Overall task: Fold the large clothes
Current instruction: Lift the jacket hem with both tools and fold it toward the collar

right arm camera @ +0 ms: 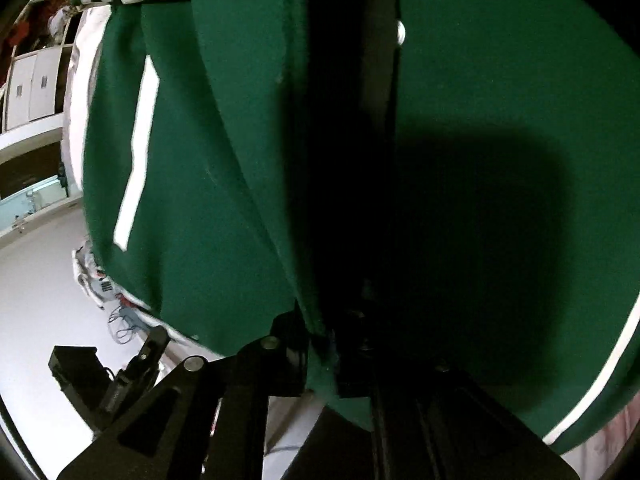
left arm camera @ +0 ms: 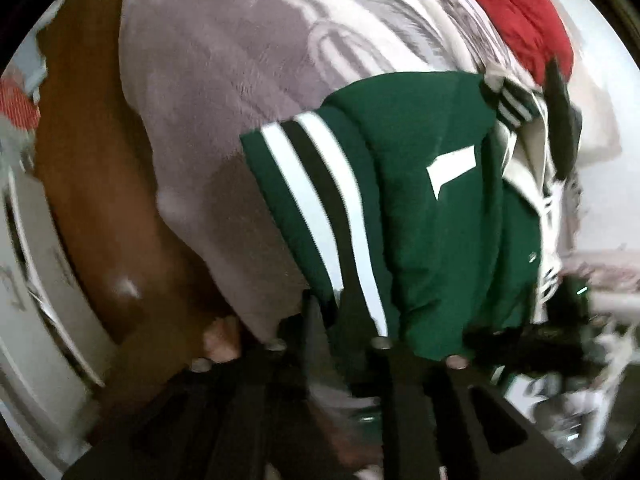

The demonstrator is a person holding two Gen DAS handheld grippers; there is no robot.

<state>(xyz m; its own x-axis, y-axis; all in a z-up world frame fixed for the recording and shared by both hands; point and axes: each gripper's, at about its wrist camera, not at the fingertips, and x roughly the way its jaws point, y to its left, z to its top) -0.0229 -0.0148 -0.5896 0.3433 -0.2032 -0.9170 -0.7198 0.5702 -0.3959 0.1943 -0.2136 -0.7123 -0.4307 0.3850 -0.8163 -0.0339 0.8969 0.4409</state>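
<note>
Fold barely begun, by my read: green varsity jacket (left arm camera: 420, 208) bunched, hanging off both grippers over a grey blanket (left arm camera: 224, 128); flattening and folds all left. Left gripper (left arm camera: 348, 320) angled steeply down, pinching striped cloth at its tips. Right gripper (right arm camera: 320, 344) tilted down too, fingers nipped on a green fold straight ahead.

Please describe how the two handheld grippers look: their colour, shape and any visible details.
Both the left gripper and the right gripper are matte black, built of flat angular plates with cut-out slots and small round silver screw heads. No markings or cables are discernible.
</note>
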